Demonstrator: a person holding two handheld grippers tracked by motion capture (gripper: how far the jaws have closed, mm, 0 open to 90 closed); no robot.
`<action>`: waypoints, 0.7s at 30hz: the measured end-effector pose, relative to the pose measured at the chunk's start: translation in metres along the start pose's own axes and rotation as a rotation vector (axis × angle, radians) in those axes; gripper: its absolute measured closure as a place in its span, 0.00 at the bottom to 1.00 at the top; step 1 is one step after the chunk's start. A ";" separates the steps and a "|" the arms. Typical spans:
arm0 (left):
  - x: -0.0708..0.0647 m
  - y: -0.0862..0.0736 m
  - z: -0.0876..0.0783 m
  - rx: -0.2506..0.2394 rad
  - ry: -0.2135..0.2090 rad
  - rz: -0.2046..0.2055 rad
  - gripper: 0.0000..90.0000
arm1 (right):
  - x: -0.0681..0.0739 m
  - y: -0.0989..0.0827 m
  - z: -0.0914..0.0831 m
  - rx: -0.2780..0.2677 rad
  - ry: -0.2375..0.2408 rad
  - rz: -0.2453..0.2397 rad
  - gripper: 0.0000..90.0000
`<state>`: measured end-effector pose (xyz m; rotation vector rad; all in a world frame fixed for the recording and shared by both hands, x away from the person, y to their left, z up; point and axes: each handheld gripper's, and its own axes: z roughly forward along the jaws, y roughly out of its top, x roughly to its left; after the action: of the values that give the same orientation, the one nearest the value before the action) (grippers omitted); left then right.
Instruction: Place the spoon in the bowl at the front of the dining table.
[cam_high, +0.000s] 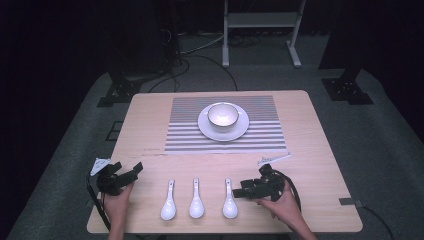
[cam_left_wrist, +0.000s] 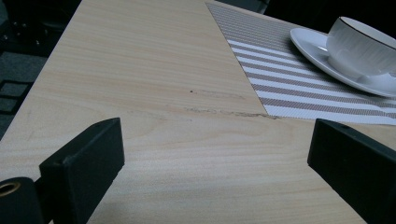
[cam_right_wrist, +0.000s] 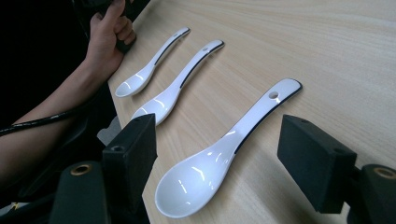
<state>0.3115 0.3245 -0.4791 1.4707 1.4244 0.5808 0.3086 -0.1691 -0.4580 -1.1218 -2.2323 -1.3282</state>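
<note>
Right claw wide open, holding nothing, jaws either side of the nearest spoon lying flat on the counter; looks like pre-grasp, next needs closing on its handle; left claw open, empty, aimed toward the bowl.

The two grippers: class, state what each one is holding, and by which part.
Nothing is held. The left gripper is open over bare table; the right gripper is open around the nearest spoon, not gripping it.
</note>
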 end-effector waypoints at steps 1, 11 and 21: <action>0.000 0.000 0.000 0.002 -0.003 0.000 0.03 | 0.000 0.001 0.002 0.004 0.000 -0.003 0.30; 0.000 0.000 0.000 0.001 -0.002 -0.003 0.03 | 0.001 0.009 0.011 0.028 -0.008 -0.005 0.32; 0.000 0.000 0.000 0.000 -0.002 -0.002 0.03 | -0.002 0.014 0.021 0.036 -0.011 0.017 0.35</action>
<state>0.3115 0.3247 -0.4792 1.4699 1.4241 0.5776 0.3233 -0.1486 -0.4617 -1.1359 -2.2395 -1.2736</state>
